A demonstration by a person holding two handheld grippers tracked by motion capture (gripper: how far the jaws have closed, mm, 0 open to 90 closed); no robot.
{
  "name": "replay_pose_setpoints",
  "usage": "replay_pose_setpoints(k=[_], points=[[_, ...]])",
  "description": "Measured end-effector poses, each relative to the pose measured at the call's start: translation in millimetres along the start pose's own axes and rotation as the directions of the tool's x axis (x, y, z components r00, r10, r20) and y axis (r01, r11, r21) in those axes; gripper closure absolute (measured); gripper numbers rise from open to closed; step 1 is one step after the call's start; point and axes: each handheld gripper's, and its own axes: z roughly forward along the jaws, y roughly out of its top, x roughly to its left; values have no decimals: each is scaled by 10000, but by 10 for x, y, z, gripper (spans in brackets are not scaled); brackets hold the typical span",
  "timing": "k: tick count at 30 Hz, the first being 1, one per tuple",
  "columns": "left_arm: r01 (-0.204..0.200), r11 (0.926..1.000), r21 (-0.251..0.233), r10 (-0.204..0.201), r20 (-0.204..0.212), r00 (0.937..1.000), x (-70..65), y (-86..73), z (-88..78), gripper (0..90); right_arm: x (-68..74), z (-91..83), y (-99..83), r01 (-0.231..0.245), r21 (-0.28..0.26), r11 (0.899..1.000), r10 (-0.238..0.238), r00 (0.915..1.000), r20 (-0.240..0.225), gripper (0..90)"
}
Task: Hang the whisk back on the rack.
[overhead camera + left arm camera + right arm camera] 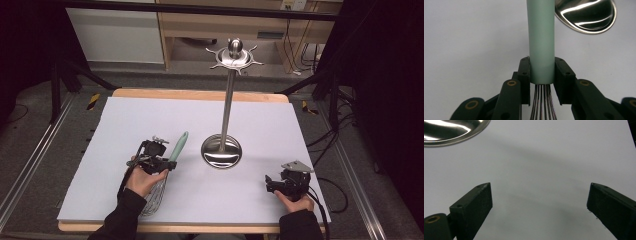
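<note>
Left hand-held gripper (541,75) clamped on whisk (541,37) handle, still on tabletop (125,130); right hand-held gripper (539,205) apart, idle; hanging on stand (227,107) likely remains.

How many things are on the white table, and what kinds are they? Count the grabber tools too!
Whisk: 1
Metal stand: 1
Grippers: 2, the left gripper and the right gripper
Total: 4

Grey floor (35,150), a wooden cabinet (220,25) behind, dark curtains (385,75) flanking.
</note>
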Motion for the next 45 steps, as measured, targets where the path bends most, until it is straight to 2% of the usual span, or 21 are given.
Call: replay_pose_setpoints(k=[4, 6, 7, 8, 12, 24, 26, 33, 38, 45], points=[[-96, 9986, -528, 105, 157, 9998, 6, -66, -105, 689, 2, -6, 1, -43, 3, 10000, 43, 10000, -9, 67], [-90, 9981, -613, 102, 204, 9997, 9, -79, -122, 689, -1, -5, 0, -22, -3, 10000, 22, 10000, -3, 67], [-86, 9963, -860, 111, 295, 9995, 23, -113, -171, 689, 1, -7, 0, -38, -14, 10000, 38, 10000, -28, 67], [-86, 9963, -860, 111, 295, 9995, 23, -113, -171, 689, 1, -9, 1, -30, -27, 10000, 30, 10000, -25, 67], [-80, 9913, -1311, 150, 523, 9985, 53, -175, -282, 689, 5, -13, 3, -96, -27, 9999, 97, 10000, 8, 67], [-338, 9749, -2199, 492, 649, 9967, 24, -255, -479, 689, 24, -15, 7, -1, -94, 10000, 1, 10000, 8, 67], [-385, 9713, -2349, 555, 662, 9963, 11, -263, -504, 689, 24, -18, 7, 12, -107, 9999, -12, 10000, 5, 67], [-477, 9487, -3125, 725, 681, 9950, -20, -280, -652, 690, 22, -31, 8, 21, -168, 9999, -21, 10000, -26, 67], [-510, 9350, -3509, 788, 656, 9947, -34, -280, -739, 690, 32, -34, 9, -29, -172, 9998, 28, 10000, -40, 66], [-631, 9252, -3743, 935, 635, 9936, -71, -266, -781, 690, 24, -34, 10, 2, -187, 9998, -2, 10000, -21, 66]])
